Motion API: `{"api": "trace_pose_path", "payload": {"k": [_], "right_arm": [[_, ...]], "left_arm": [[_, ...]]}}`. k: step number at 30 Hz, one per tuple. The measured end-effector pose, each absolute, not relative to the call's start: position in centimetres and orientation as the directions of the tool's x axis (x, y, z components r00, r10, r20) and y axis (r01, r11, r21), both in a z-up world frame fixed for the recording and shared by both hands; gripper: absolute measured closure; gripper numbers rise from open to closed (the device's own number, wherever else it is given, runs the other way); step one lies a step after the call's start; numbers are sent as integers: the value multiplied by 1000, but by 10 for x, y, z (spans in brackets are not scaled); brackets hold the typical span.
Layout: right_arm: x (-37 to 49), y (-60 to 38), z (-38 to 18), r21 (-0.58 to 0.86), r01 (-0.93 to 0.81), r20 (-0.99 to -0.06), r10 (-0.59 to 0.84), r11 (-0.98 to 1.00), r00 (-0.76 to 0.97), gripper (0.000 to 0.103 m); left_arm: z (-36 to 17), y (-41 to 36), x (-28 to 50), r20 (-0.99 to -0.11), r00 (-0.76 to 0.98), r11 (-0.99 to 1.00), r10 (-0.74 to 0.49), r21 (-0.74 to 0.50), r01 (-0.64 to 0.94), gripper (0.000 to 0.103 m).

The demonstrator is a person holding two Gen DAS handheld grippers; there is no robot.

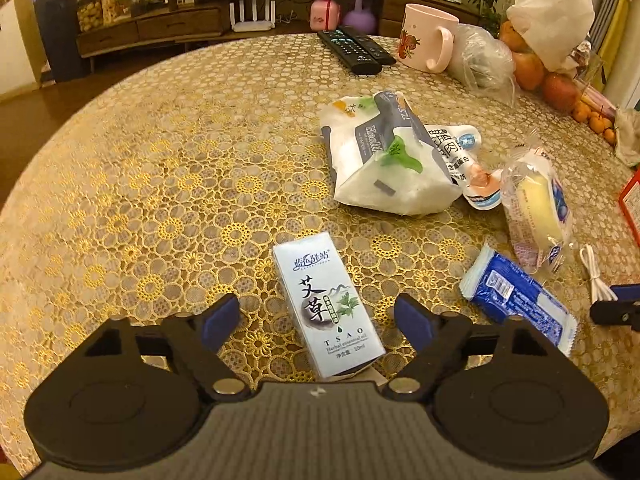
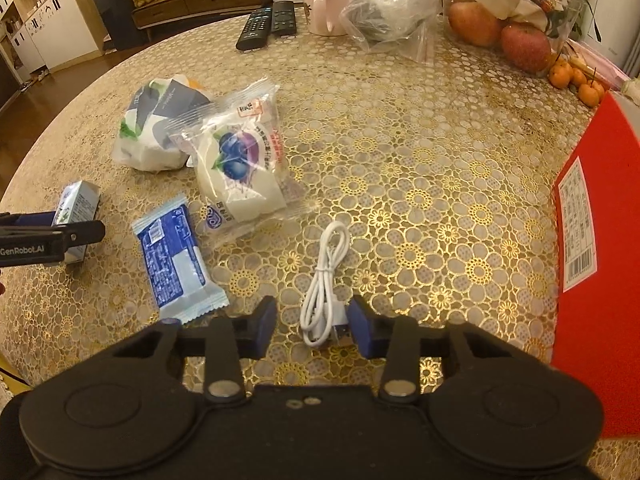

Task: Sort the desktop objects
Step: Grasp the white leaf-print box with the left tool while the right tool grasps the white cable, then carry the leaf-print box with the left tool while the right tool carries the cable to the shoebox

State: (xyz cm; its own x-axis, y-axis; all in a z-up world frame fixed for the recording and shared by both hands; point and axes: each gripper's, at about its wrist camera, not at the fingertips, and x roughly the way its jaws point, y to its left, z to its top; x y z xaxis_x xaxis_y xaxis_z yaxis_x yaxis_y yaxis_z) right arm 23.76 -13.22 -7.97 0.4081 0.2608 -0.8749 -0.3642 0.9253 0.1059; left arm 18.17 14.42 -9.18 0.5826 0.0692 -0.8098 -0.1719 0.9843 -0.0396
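A pale blue herbal oil box lies flat between the open fingers of my left gripper; the pads stand apart from its sides. It also shows in the right wrist view. A coiled white cable lies between the open fingers of my right gripper, its plug end close to the right pad. A blue snack packet, a blueberry bread bag and a white tissue pack lie in the middle of the table.
A red box lies at the right edge. Two black remotes, a pink mug, a clear bag, apples and small oranges sit at the far side. The gold lace tablecloth covers the round table.
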Motion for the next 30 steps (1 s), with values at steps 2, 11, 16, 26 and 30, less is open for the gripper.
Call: {"api": "trace_pose_path", "payload": {"k": [2,11,16,26,30], "right_arm": [[237,-131,-80,86,-362,-876,244,928,417,73],[234,-130,-80,56,-358,-877,217,932,428,84],[234,-133,-79,56,-347,-878,212,936,429,85],[231,-144,-71,90,-328,-866,237,940,441,88],[229,-149,-67,104,-322,-859,248,941,447,89]], "left_arm": [[-91,143,181,-807,585,985,83,-24,-173,28],[-87,143,179,-799,590,982,116,3,-189,71],[-86,144,179,-804,583,980,114,-4,-198,73],[-82,139,172,-812,578,980,85,-38,-197,75],[-75,133,169,-809,583,981,67,-52,-185,75]]}}
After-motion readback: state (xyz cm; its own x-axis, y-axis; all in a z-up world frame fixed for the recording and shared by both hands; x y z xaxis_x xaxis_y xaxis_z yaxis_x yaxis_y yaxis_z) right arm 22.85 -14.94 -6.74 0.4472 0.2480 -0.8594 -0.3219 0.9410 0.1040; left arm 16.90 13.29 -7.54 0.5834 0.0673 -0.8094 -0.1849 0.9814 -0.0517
